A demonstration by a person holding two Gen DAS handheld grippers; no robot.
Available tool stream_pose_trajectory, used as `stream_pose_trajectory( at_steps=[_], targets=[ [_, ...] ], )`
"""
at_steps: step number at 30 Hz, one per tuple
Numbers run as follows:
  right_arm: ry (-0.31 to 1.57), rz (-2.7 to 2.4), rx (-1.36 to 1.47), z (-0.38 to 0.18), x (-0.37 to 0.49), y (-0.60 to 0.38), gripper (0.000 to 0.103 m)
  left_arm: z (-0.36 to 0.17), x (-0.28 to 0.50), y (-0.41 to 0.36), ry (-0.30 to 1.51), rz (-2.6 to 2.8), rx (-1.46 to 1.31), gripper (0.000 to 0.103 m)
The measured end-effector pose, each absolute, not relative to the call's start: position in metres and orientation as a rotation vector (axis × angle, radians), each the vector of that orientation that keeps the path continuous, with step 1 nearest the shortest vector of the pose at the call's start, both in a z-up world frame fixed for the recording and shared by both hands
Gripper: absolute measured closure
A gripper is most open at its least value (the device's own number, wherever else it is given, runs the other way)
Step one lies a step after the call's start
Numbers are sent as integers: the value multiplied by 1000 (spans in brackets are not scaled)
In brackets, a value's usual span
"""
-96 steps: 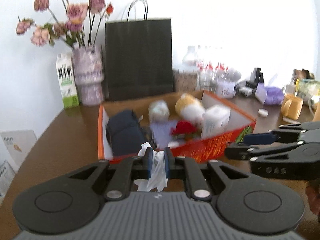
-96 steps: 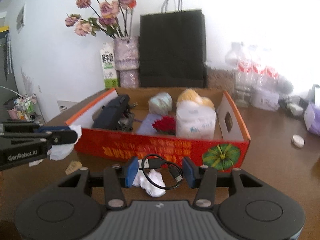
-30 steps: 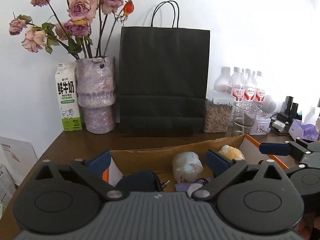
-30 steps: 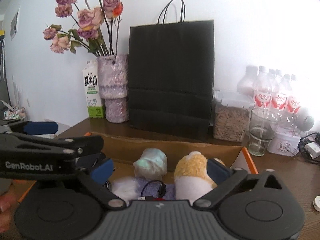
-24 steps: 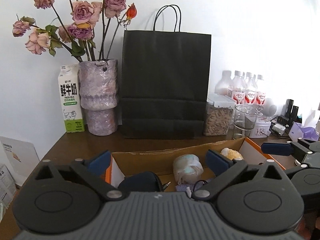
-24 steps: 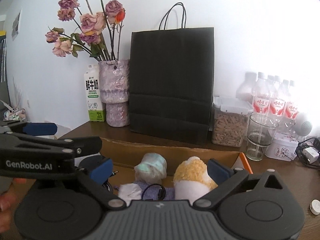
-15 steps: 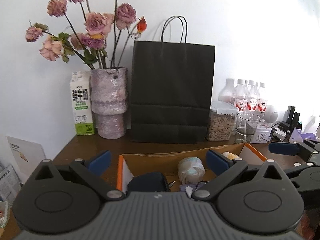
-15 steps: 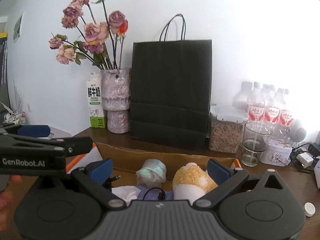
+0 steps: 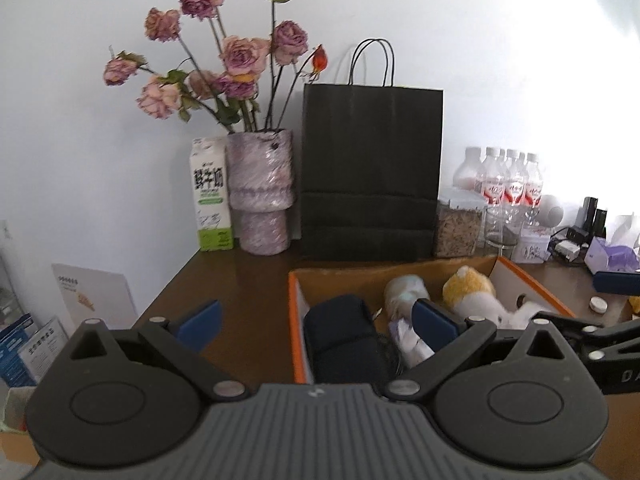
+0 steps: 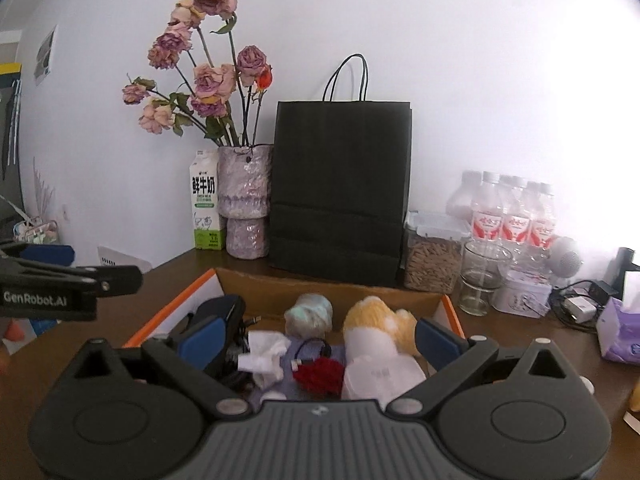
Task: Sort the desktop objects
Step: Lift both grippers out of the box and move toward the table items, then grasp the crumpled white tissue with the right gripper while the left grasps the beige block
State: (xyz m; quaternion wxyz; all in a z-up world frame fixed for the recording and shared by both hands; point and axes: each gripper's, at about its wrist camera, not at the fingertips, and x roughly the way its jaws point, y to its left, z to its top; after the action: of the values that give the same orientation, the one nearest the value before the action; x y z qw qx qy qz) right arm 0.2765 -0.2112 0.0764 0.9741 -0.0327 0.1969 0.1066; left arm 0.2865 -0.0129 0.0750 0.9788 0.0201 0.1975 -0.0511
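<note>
1. Fingers of the left gripper [image 9: 316, 322] and the right gripper [image 10: 318, 340] stood spread, holding nothing.
2. Orange box [image 10: 176, 304] sat on the bench [image 9: 248, 280], long axis left-right.
3. Crumpled tissue [image 10: 264, 354] and black cable [image 10: 312, 346] lay inside the box.

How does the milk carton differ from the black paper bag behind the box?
The milk carton is white with a green base and printed characters; the paper bag is plain black. The carton is narrow and shorter; the bag is wide and taller. The bag has two loop handles; the carton has none. Both stand upright on the table by the wall, beside the vase.
</note>
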Motion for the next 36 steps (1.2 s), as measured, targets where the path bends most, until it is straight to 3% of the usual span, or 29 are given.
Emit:
stream_pose_trajectory(
  at_steps=[17,28,34,36],
  targets=[
    [596,192,-92,1,241,-226,4,1,250,29,584,31,57,0],
    [684,208,-91,-27,264,-218,19,-11,245,33,615,3,26,0],
    [698,241,-75,-31,275,-212,41,-12,249,29,628,-11,19,0],
    [692,257,-58,-31,275,-214,65,-13,250,26,632,-17,19,0]
  ],
)
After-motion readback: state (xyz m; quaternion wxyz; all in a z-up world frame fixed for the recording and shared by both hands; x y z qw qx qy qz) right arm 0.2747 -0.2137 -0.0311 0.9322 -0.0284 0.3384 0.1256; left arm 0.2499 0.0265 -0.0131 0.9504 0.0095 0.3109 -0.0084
